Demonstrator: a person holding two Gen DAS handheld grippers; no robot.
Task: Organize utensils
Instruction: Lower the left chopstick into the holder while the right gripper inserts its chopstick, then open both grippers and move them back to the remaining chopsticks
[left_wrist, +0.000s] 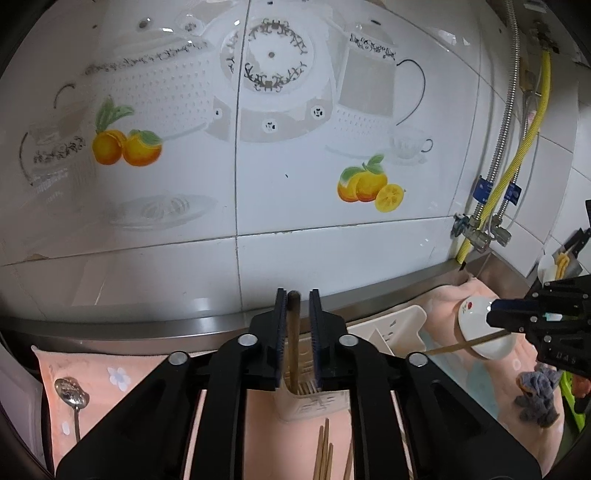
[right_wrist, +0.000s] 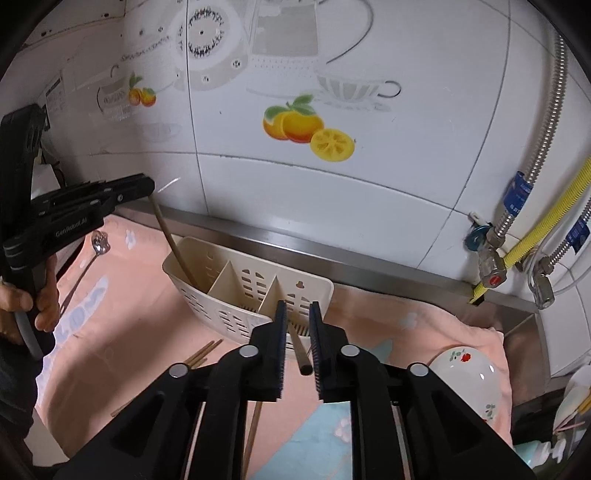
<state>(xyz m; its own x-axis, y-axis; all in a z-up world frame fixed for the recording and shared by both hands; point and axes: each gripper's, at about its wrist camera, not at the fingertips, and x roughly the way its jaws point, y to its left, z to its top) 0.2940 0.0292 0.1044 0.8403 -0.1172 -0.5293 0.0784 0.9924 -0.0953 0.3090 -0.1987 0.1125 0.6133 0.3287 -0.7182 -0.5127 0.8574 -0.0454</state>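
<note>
Pink towel — chopstick partly hidden by holder.

A pink towel lies spread below the tiled wall printed with oranges, with a white bowl upside down on the towel's right end and yellow and steel hoses above that end.

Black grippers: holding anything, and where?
Nothing: left gripper and right gripper stand slightly open around the tops of left chopstick and right chopstick, both resting in the holder.
</note>
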